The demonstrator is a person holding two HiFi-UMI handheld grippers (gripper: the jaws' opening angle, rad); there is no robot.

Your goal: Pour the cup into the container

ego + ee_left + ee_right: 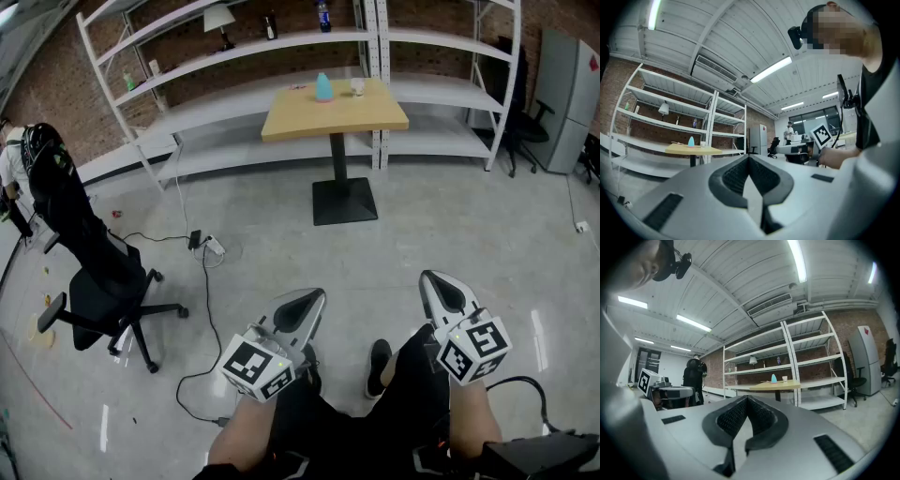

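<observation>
Cup [357,87]: small, pale, see-through; upright, long axis vertical; far side of the table, upper centre of the head view.
Container [323,88]: teal, tapered top, upright, just left of the cup.
Table [335,117]: light wood top, black pedestal.
Left gripper [314,298]: jaws together, empty, lower centre.
Right gripper [431,279]: jaws together, empty; both well apart from the table.

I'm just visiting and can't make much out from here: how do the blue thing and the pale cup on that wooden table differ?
The blue container is opaque turquoise, while the cup is pale, perhaps clear. The blue container is taller and narrows to a rounded top; the cup is shorter. In the head view the blue container stands left of the cup. Both stand upright, side by side, near the far edge of the table.
</observation>
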